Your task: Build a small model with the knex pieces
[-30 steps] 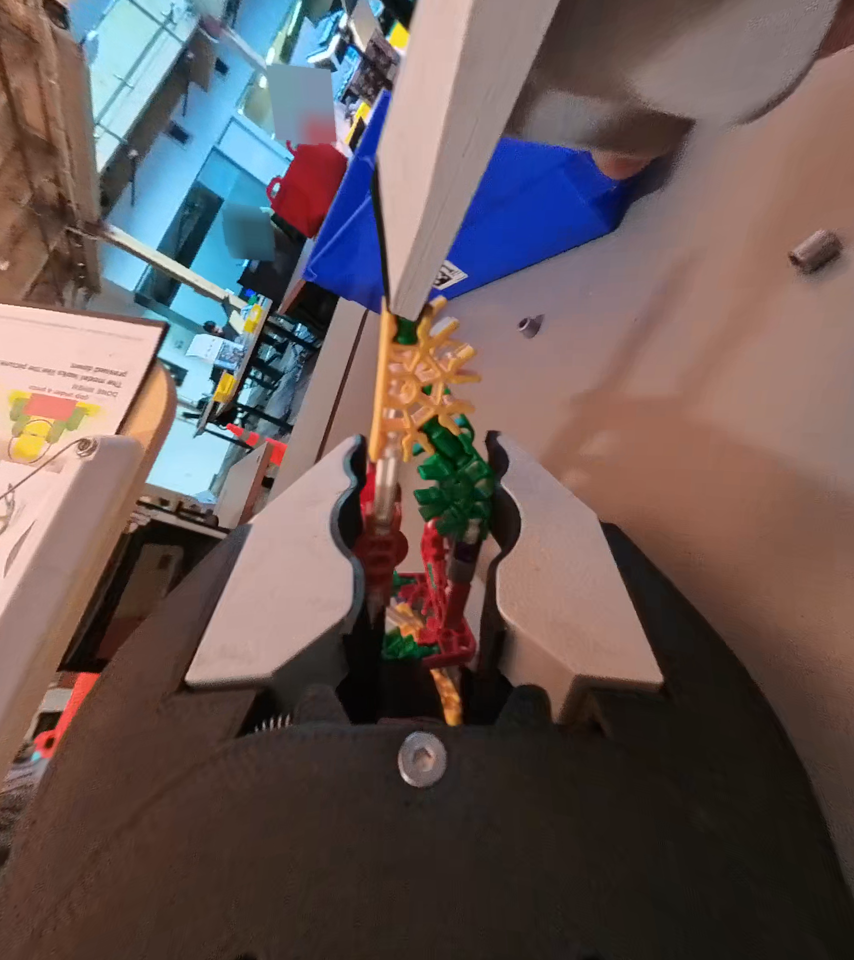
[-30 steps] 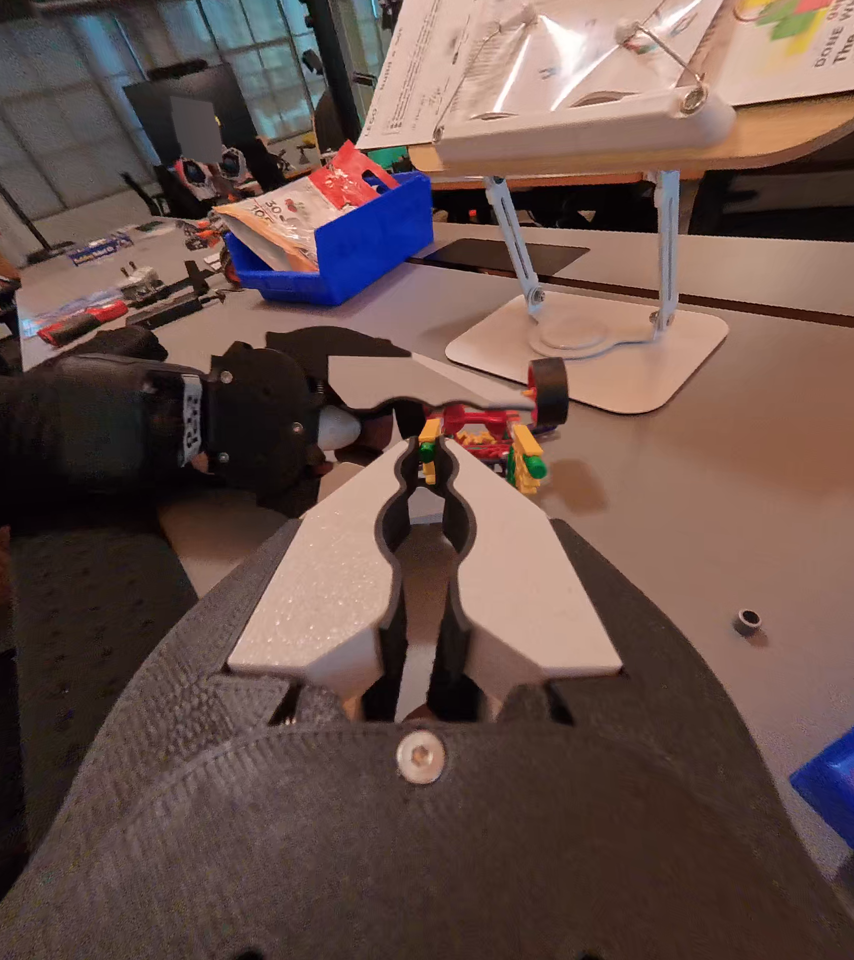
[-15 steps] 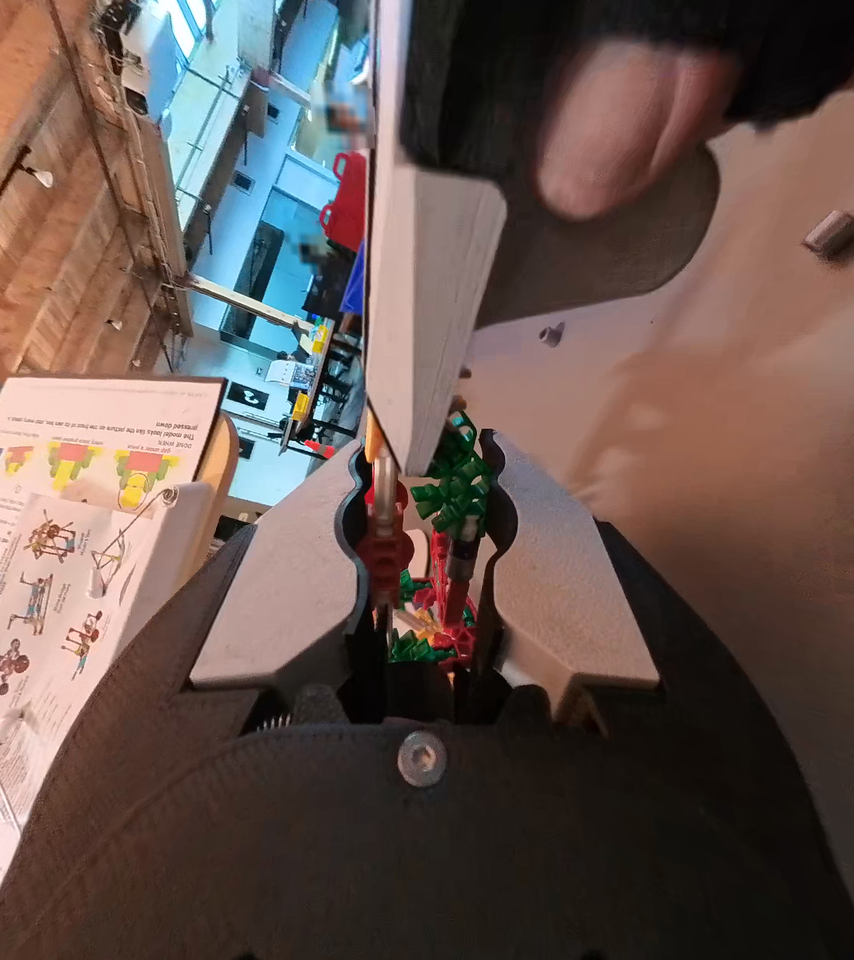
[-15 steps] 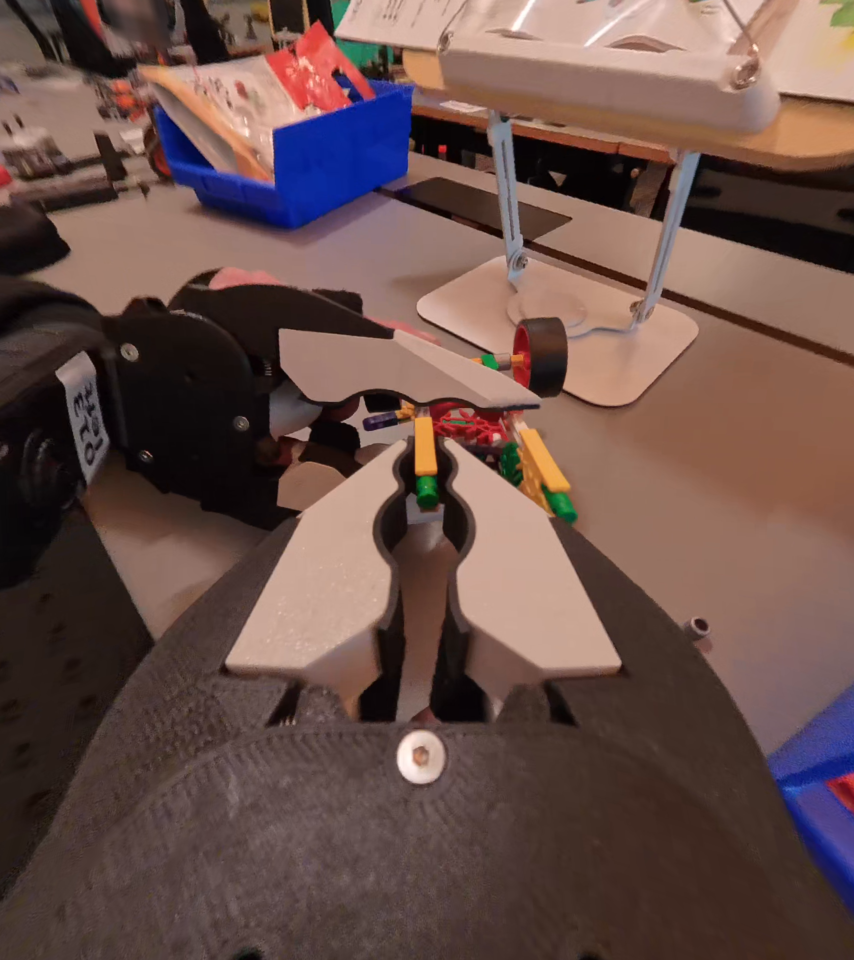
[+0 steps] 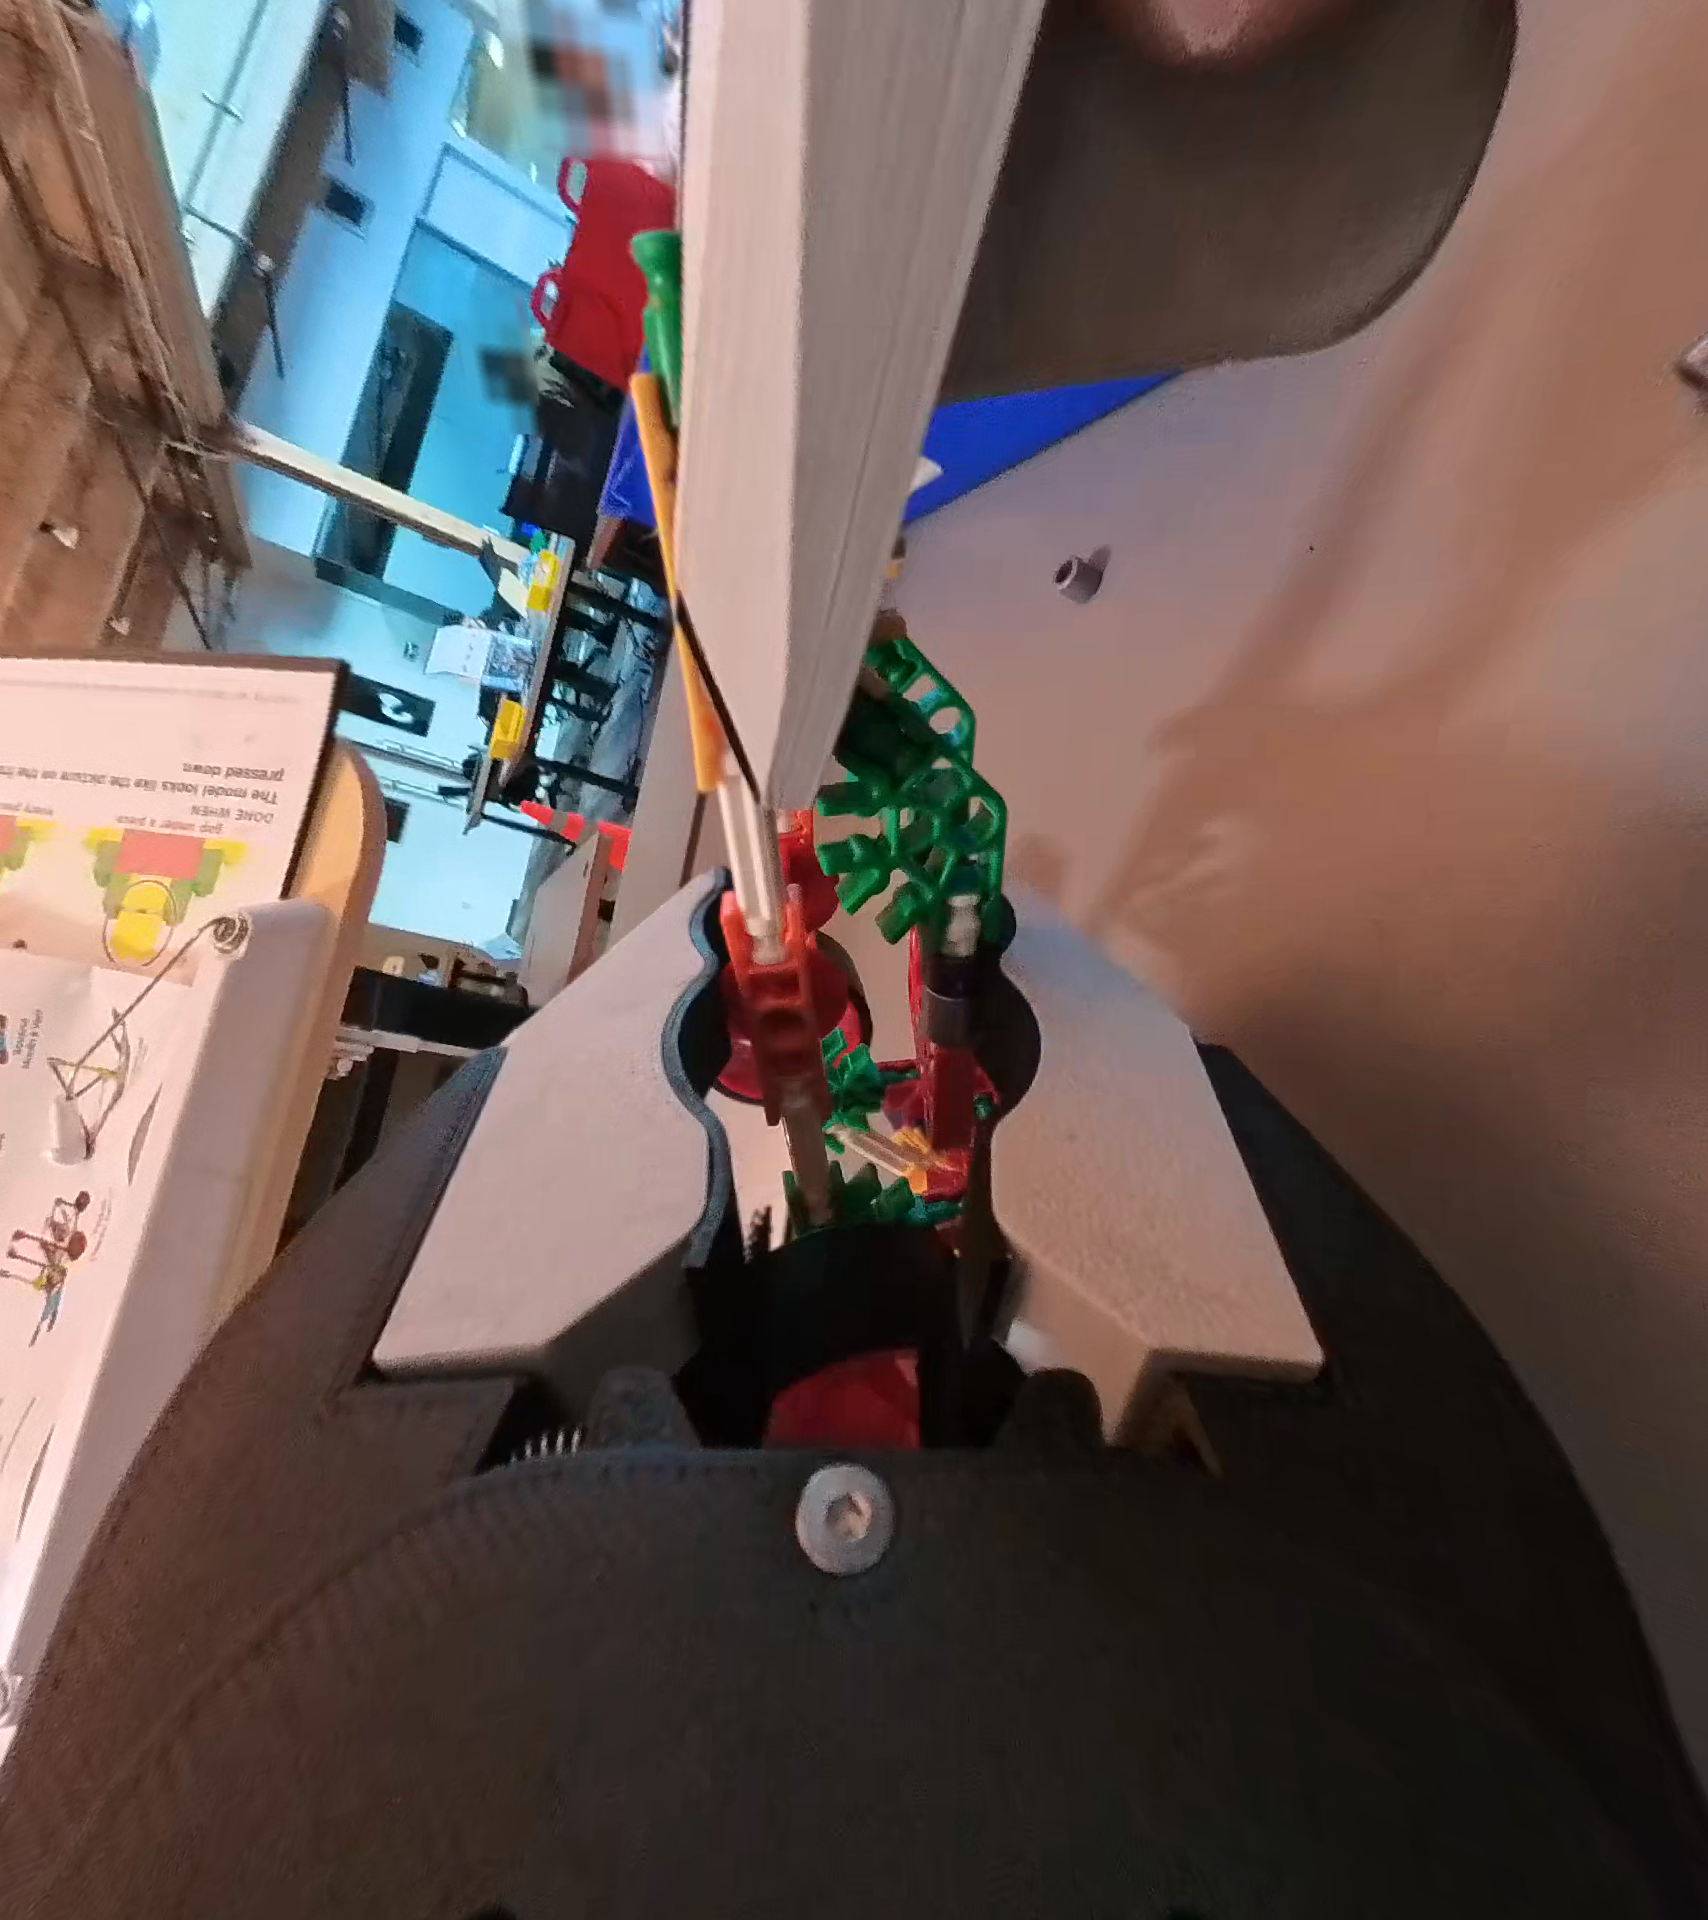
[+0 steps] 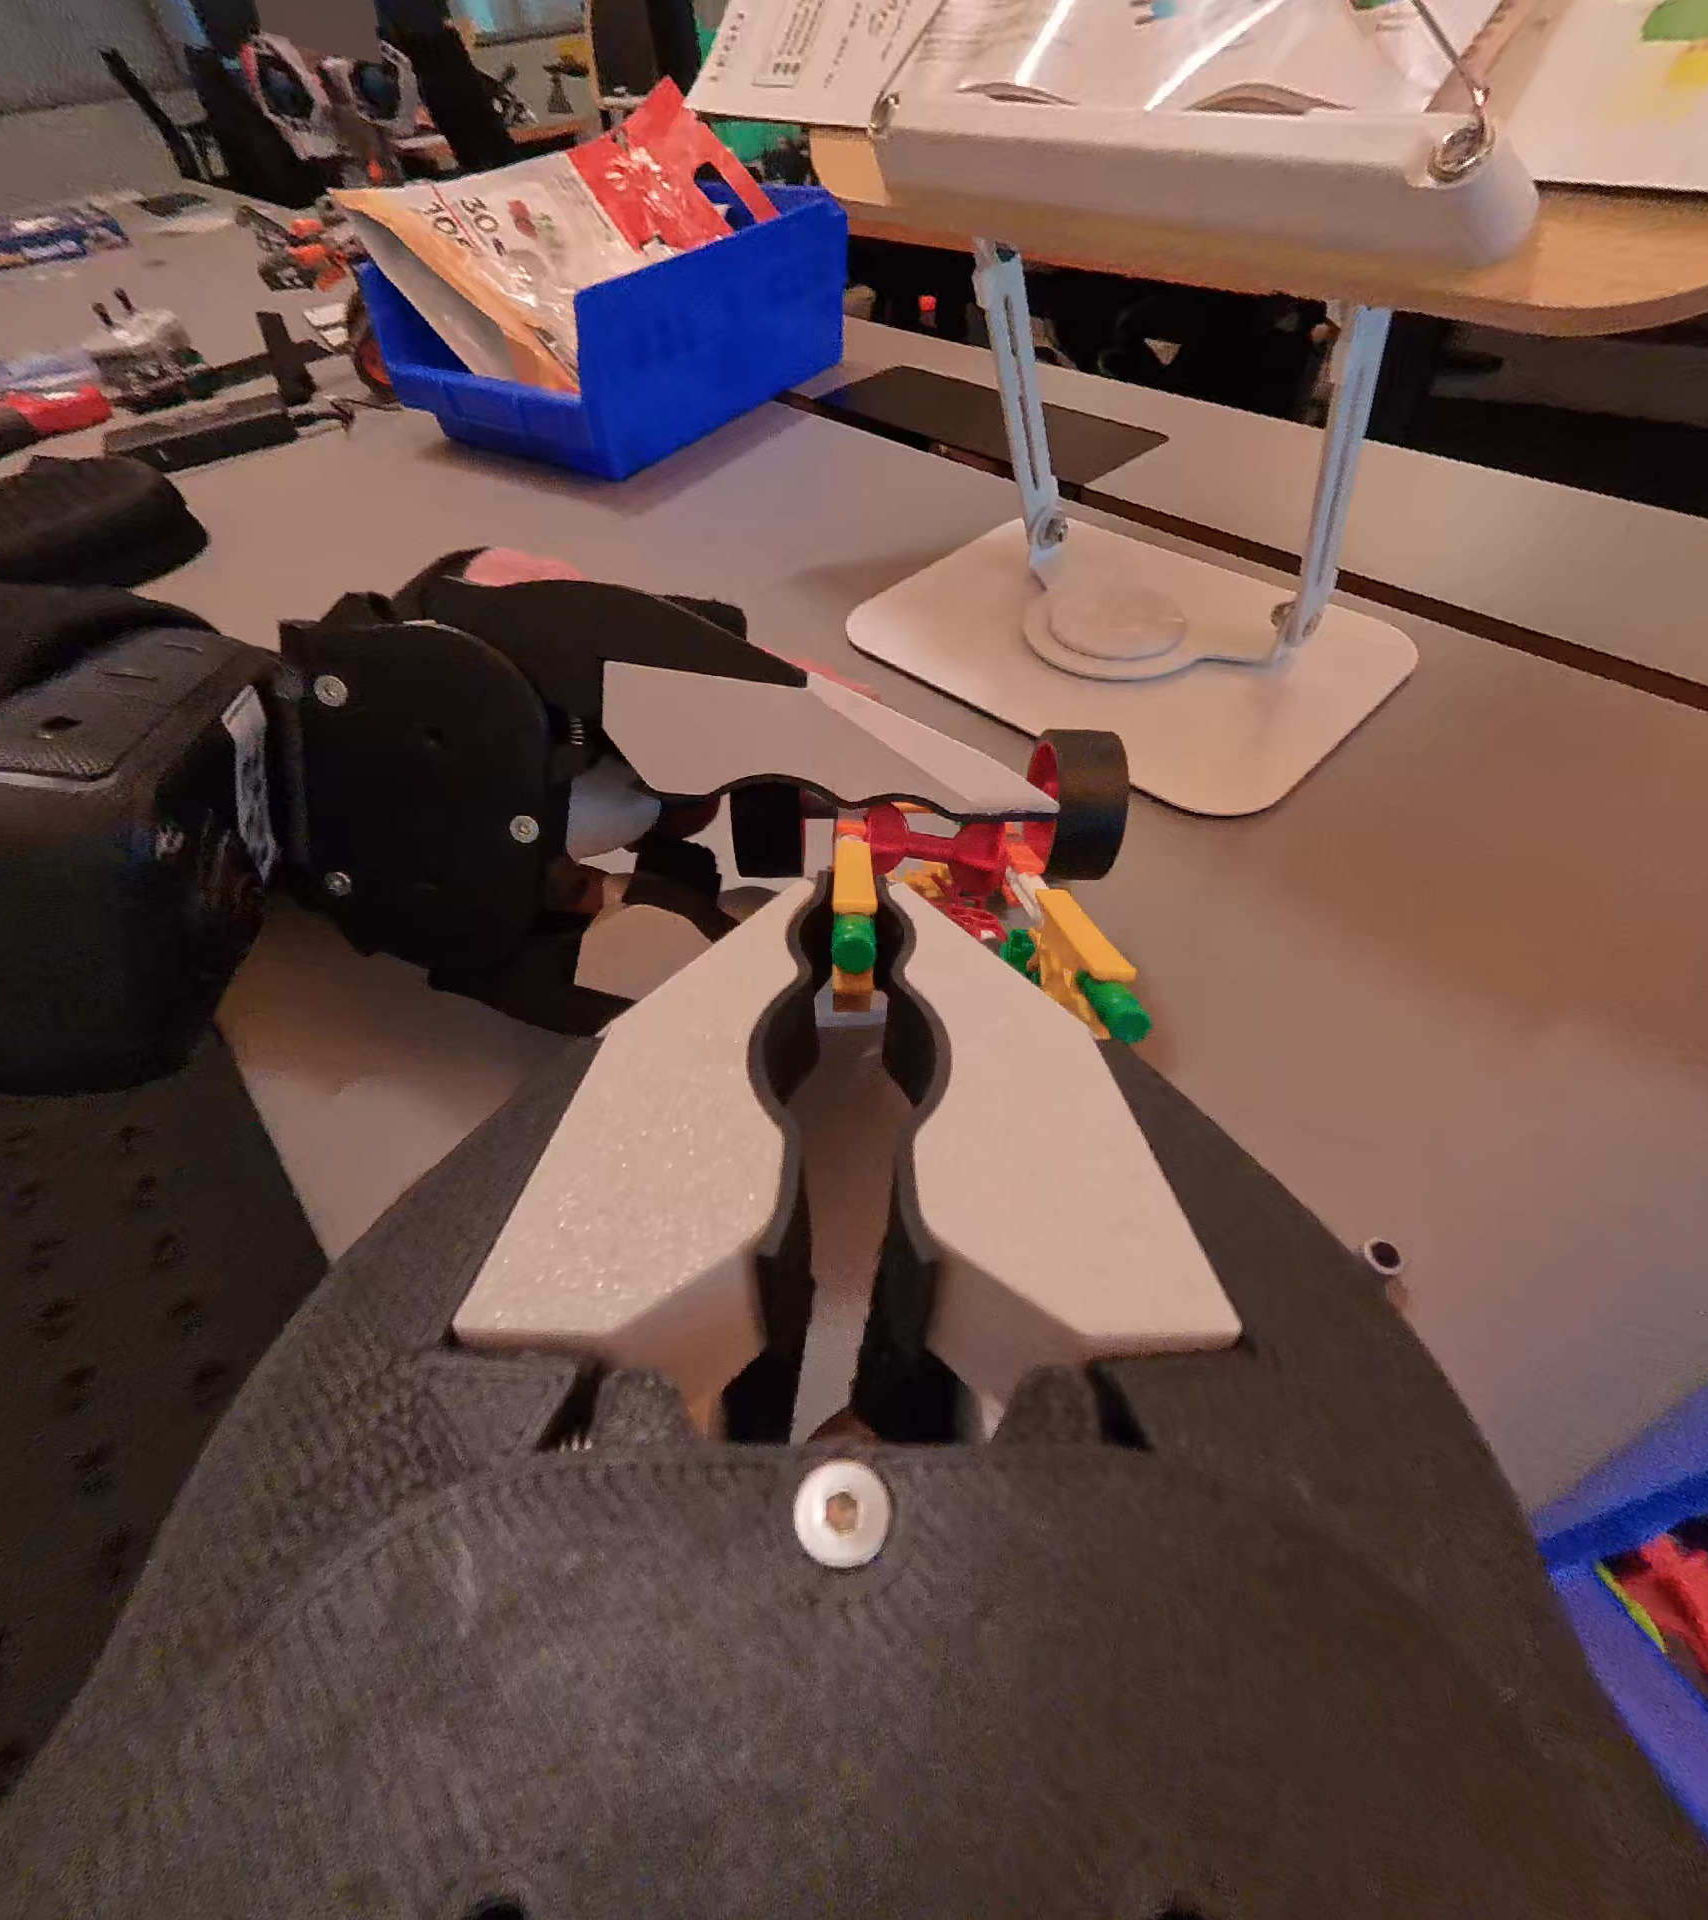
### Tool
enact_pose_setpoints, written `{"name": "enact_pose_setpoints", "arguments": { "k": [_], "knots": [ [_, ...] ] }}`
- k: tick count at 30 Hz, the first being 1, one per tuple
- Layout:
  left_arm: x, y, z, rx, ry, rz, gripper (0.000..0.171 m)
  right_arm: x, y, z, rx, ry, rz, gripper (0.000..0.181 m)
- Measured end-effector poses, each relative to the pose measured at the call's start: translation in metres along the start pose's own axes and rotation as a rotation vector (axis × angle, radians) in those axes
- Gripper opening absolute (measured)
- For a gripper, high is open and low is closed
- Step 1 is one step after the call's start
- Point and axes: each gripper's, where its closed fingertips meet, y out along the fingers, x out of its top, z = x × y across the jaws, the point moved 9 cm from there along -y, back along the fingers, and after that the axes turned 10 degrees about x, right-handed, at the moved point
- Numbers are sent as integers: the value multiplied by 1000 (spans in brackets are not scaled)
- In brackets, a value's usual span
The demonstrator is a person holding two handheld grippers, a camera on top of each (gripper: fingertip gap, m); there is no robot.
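I had the left gripper [image 5: 855, 971] clamped on the toy car model [image 6: 975, 862], its fingers [image 5: 580, 1122] pressed against the red and green connector pieces between them. The model sat just above the grey worktop [image 6: 1452, 987], in the middle of the scene, with a black wheel [image 6: 1089, 790] at its far right end. My right gripper [image 6: 855, 935] came in from the near side, its fingers [image 6: 684, 1132] closed on a yellow rod with a green tip [image 6: 852, 940] sticking out of the model. Beyond it stood a white document stand [image 6: 1141, 665], with a blue bin [image 6: 642, 343] of packets at far left. A small grey sleeve [image 6: 1382, 1257] lay on the worktop at near right.
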Motion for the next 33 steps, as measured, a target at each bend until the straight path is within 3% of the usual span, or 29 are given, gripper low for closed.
{"name": "enact_pose_setpoints", "arguments": {
  "k": [5, 11, 16, 18, 21, 25, 33],
  "knots": [
    [3, 2, 2, 8, 70, 78, 39, 2, 0, -1, -66, -46, 45, 4],
    [6, 12, -3, 33, 154, 176, 37, 2, 7, 4, -256, -184, 171, 5],
    [10, 17, -4, 41, 158, 159, 36, 4, 6, 4, -301, -216, 193, 5],
    [8, 16, -1, 32, 138, 142, 37, 5, 5, 5, -223, -194, 135, 4],
    [13, 6, 10, 27, 97, 1, 38, 10, -9, -2, 2, -37, -38, 3],
    [19, -8, 17, 46, 39, -203, 39, 15, -21, 2, 194, -13, -161, 3],
    [19, -15, 16, 96, 35, -321, 38, 14, -21, 3, 326, 3, -195, 4]
  ]
}}
